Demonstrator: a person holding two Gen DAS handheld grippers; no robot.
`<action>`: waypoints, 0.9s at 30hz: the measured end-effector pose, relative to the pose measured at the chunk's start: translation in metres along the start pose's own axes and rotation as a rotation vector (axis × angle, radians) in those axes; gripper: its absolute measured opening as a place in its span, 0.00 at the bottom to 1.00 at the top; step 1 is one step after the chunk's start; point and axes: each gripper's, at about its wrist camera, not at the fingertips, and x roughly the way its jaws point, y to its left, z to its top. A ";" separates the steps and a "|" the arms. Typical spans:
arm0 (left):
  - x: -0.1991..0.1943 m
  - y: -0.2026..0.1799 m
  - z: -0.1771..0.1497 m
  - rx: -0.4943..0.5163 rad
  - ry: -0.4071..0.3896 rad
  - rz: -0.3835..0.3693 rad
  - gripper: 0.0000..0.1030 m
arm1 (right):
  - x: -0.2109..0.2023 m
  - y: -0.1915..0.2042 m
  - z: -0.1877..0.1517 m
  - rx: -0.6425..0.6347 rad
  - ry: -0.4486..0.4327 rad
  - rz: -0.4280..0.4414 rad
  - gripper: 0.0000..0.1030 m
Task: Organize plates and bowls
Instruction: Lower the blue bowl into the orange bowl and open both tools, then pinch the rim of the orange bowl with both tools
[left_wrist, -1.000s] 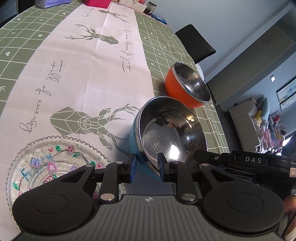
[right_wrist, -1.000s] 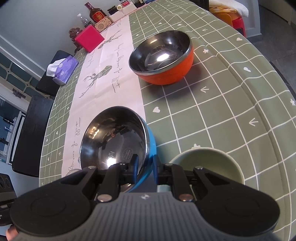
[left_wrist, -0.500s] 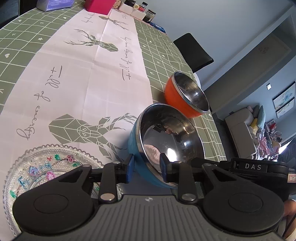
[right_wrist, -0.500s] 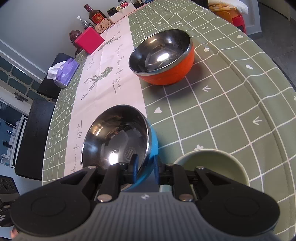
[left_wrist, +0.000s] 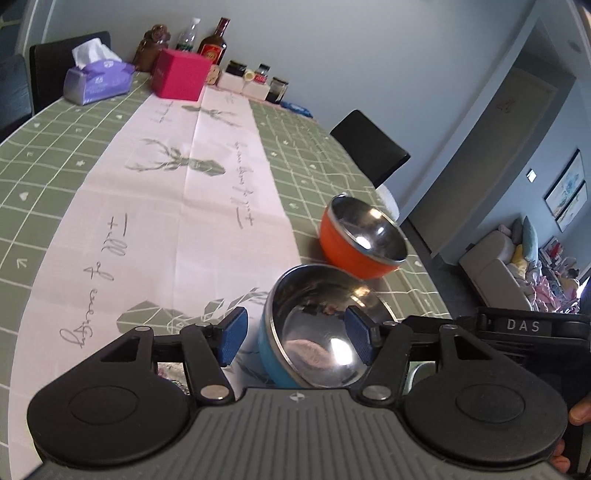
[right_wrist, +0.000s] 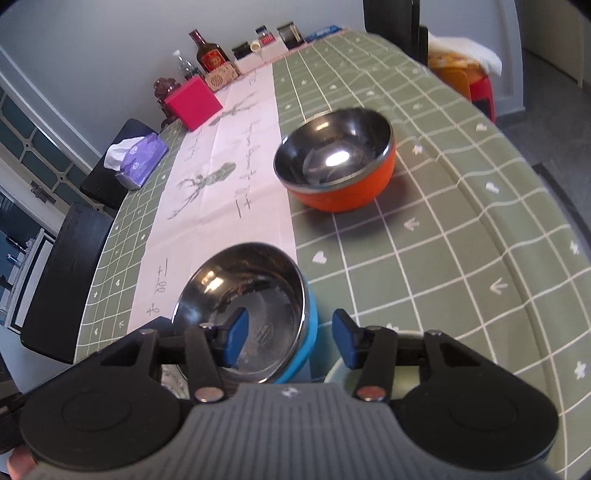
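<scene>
With both grippers' jaws wide and empty astride its rim, the blue bowl (left_wrist: 295, 354) looks light, rigid and slick-steeled, so that thin rim seems the best hold.

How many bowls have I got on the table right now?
3. Orange bowl farthest out; blue bowl straddled by both open tools; pale green bowl beside it, mostly hidden under the right tool. More could be hidden.
</scene>
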 end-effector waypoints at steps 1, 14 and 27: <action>-0.002 -0.004 0.001 0.012 -0.010 -0.003 0.70 | -0.003 0.000 0.001 -0.002 -0.016 -0.002 0.57; 0.011 -0.046 0.033 0.092 -0.014 -0.052 0.71 | -0.036 -0.005 0.033 -0.028 -0.316 -0.079 0.56; 0.081 -0.077 0.085 0.149 0.065 -0.012 0.62 | 0.004 -0.038 0.082 0.058 -0.270 -0.135 0.49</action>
